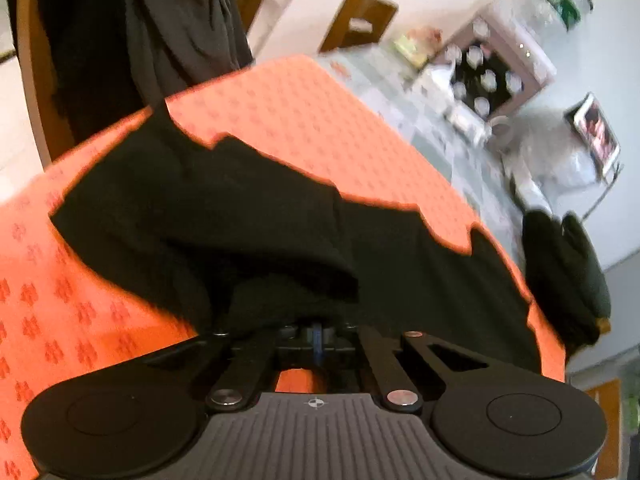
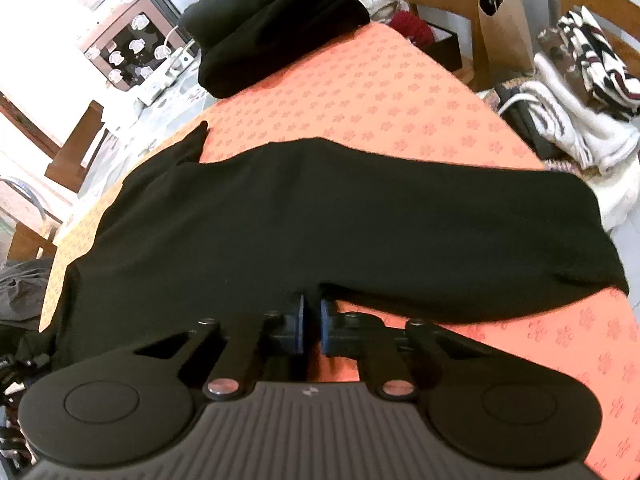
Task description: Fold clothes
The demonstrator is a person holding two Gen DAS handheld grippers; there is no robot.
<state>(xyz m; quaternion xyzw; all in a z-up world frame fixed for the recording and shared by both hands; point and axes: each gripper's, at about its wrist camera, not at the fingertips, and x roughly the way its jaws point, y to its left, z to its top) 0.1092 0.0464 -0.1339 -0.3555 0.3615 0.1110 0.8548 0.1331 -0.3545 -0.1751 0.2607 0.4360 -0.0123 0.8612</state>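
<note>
Both grippers pinch the near hem of a black garment point(image 2: 320, 220) lying on the orange cloth point(image 2: 400, 92).

The left gripper point(image 1: 318, 330) is clamped shut on a bunched edge; the right gripper point(image 2: 312, 320) is nearly closed on a thin edge. Risk: the thin hem may slip from the right pads when lifted, skewing the fold. A folded pile point(image 2: 276, 20) sits beyond the garment; no containers are clearly visible.

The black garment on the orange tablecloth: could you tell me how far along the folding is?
Done: a folded black stack sits at the far end of the orange tablecloth. In hand: the black garment lies spread out, with the left gripper and right gripper both shut on its near edge. Left: this garment shows no completed fold yet, and more clothes wait beside the table.
</note>
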